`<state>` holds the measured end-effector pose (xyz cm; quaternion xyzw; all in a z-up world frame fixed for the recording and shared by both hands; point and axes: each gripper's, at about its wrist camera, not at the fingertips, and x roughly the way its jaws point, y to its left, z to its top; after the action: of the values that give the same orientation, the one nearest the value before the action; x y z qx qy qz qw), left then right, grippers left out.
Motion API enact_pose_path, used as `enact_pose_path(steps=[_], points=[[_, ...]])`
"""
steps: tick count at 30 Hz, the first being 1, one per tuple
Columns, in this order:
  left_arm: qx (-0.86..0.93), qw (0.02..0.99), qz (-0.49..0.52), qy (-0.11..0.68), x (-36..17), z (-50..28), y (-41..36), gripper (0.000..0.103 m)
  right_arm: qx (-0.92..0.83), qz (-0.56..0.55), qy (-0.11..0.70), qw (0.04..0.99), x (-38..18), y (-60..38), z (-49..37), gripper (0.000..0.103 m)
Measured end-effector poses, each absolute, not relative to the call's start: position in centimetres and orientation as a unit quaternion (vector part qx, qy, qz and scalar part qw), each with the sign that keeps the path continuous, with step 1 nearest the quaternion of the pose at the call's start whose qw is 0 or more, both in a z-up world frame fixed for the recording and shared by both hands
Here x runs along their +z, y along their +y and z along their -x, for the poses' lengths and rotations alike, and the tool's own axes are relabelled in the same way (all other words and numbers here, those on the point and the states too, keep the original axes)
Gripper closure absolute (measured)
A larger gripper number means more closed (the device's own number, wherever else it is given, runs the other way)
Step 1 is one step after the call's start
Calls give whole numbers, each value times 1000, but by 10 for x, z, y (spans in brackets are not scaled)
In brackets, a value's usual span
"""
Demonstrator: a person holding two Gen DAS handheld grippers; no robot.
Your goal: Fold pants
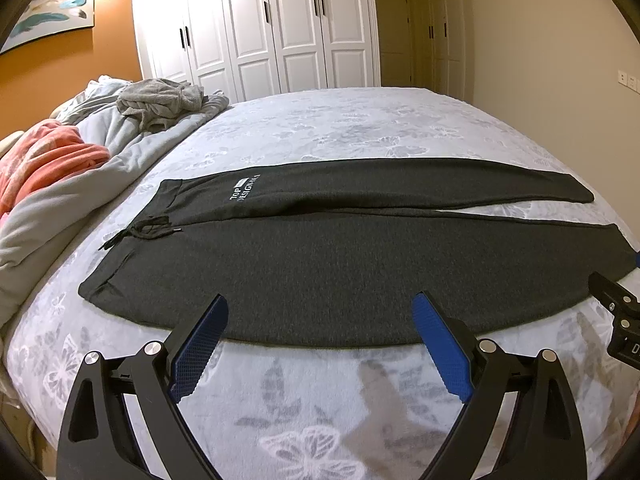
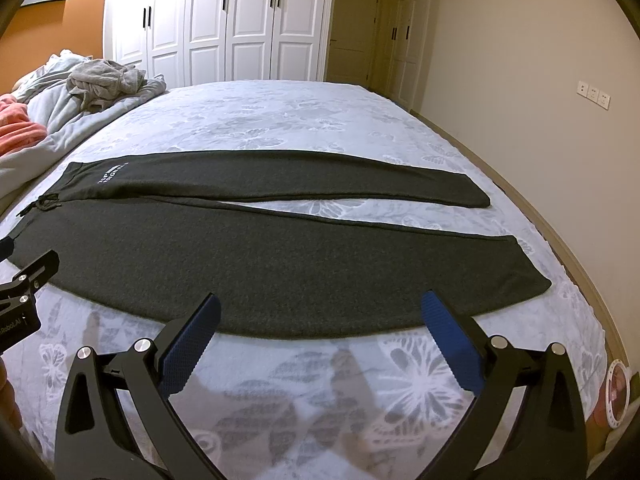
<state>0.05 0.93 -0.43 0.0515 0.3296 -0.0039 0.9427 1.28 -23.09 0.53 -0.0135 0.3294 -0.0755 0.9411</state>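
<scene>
1. Hard to read first: the white logo (image 1: 244, 189) near the waistband shows "TOP" clearly in the left wrist view, but the line under it is too warped to be sure of. In the right wrist view the same print is only a smear.
2. The right gripper (image 2: 320, 312) pokes into the left wrist view's right edge, cut off there. The left gripper (image 1: 320, 312) likewise shows only a black corner at the left edge of the right wrist view.
3. A round white object (image 2: 618, 394) sits at the right wrist view's lower right rim, too clipped to identify.
4. Now the pants (image 1: 320, 264): dark grey, laid flat across the bed (image 1: 320, 128), waistband to the left, legs running right and splitting apart. The drawstring (image 1: 148, 230) lies knotted at the waist.
5. Both grippers hang with fingers spread wide and holding nothing, tips over the pants' near edge; contact cannot be told.
6. Left of the pants, a grey blanket (image 1: 120, 148) is heaped with a crumpled grey garment (image 1: 160, 106) on top and orange cloth (image 1: 44, 156) beside it.
7. White wardrobe (image 1: 260, 28) doors stand behind the bed.
</scene>
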Motion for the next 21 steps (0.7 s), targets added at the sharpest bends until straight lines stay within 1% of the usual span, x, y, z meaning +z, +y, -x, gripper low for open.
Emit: enact_pose_path(steps=[21], points=[[-6,943,-52,329,-4,1,10,12,-76,14,329,941,5,-231,-13,5]])
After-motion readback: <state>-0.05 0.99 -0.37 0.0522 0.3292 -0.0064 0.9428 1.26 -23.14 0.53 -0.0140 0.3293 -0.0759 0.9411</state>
